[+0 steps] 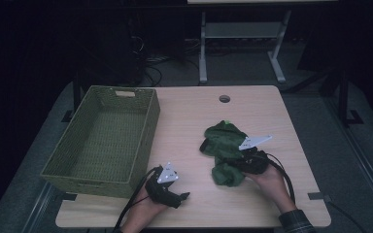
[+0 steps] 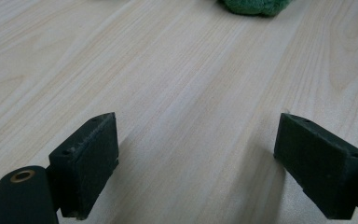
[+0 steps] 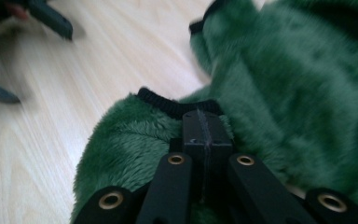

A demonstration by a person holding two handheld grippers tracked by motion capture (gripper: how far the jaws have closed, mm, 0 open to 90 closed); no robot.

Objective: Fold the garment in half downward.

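Black fingers (image 2: 86,163) w/ brass rivets, grey tri plates, black cables, plaid cuff (image 1: 296,221).

Green fleece garment (image 3: 307,93) blurred, edge-cropped

The garment (image 1: 223,150) lies on the table (image 1: 194,111), directly in front of the right gripper (image 1: 245,162) and touching it. The basket (image 1: 104,138) stands left of the left gripper (image 1: 172,191), well apart from the garment.
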